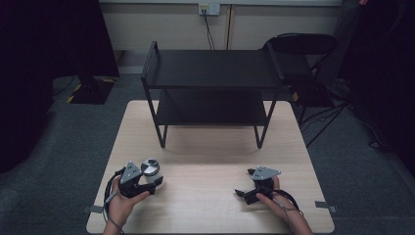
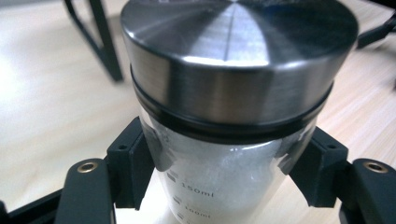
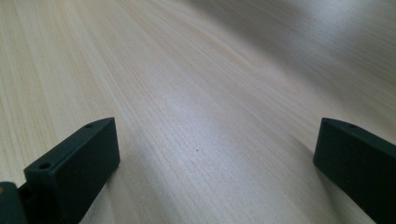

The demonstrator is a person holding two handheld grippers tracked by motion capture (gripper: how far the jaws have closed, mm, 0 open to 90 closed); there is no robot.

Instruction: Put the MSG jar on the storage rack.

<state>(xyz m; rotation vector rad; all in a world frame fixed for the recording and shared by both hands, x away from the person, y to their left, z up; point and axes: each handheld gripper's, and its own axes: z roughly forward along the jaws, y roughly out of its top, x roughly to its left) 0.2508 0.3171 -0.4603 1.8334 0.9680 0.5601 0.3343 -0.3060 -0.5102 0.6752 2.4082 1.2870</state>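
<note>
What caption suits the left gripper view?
Left gripper clamps a glass jar with steel lid above the wooden table.

Both grippers are chunky black plastic. The left gripper [image 1: 152, 180] and the right gripper [image 1: 243, 193] each wear a grey three-cornered plate with small holes on top, and a black cable loops off toward 6 o'clock. Up close, the jaw arms carry brass-ringed screw holes, and the square pads have tiny holes too. Forearms are bare.
</note>
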